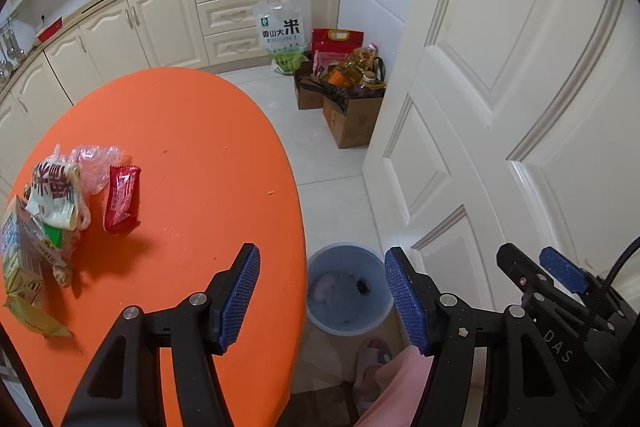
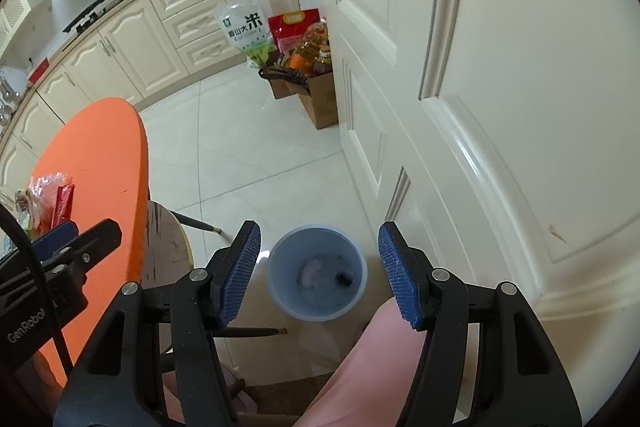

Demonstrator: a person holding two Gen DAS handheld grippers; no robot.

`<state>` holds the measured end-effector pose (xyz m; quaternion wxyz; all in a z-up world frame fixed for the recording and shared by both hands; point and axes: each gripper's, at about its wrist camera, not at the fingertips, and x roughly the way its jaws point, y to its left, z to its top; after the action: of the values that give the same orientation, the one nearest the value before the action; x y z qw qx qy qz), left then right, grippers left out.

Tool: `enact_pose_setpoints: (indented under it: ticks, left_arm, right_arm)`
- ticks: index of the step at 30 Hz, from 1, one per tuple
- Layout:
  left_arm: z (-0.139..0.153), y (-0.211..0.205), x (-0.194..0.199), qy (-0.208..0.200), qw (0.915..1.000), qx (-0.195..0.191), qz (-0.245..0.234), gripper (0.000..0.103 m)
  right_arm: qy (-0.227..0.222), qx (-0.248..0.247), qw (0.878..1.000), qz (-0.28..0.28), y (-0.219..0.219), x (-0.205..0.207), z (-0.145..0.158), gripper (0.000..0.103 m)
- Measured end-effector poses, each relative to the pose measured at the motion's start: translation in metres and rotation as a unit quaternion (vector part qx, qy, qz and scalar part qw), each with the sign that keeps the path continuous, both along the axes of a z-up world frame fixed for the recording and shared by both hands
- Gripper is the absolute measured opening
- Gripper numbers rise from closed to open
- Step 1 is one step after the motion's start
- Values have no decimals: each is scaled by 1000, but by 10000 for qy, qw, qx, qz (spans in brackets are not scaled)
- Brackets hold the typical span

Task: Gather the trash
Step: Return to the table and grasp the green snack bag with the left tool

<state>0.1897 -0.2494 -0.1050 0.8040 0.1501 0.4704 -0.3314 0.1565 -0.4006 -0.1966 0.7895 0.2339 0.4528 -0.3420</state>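
A pile of trash lies at the left of the orange table [image 1: 192, 155]: a red wrapper [image 1: 121, 198], a crumpled clear plastic bag [image 1: 94, 165], a white printed wrapper [image 1: 54, 195], a carton [image 1: 20, 251] and a yellow packet [image 1: 36, 319]. My left gripper [image 1: 322, 301] is open and empty over the table's right edge. A light blue bin [image 2: 318, 273] stands on the floor with a pale scrap and a dark bit inside. Directly above it my right gripper [image 2: 320, 275] is open with nothing between its fingers. The bin [image 1: 349, 289] also shows in the left wrist view.
A white door [image 1: 520, 99] stands close on the right. Cardboard boxes with oil bottles [image 1: 352, 95] and a rice bag [image 1: 282, 31] sit by the cream cabinets [image 1: 160, 23]. A person's pink trouser leg [image 2: 372, 367] and slipper [image 1: 372, 363] are beside the bin. A chair [image 2: 168, 247] stands at the table.
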Motion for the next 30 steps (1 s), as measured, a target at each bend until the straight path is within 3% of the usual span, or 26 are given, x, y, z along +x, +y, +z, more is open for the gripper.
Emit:
enact_pose_setpoints:
  ticks: [6,9,11,13,15,17,26,30]
  left_arm:
    - [18,45,-12,-69,9997,-182,141,61]
    - [26,68,-16,-134,9991,-264,296,61]
    - [30,82,-19,-161,9987,-302,380,61]
    - [35,102,-22,-177,9979,-345,520,66]
    - [39,125,-24,-100,9965,-438,706,80]
    - [45,145,-25,-47,9945,-636,835,80]
    - [59,251,-30,-416,9800,-700,1818,87]
    - [57,286,-28,-461,9688,-616,2356,93]
  right_arm:
    - [-131,-223,9996,108,23,-4,21,63]
    - [-241,-363,9989,196,36,-4,32,77]
    - [-307,-473,9981,248,49,-3,40,77]
    - [-404,-547,9971,349,62,-1,48,77]
    - [-497,-630,9958,435,77,1,53,87]
    - [-599,-721,9939,580,90,4,59,91]
    - [-954,-782,9830,1362,164,28,72,98]
    - [-924,-713,9793,1655,194,44,67,100]
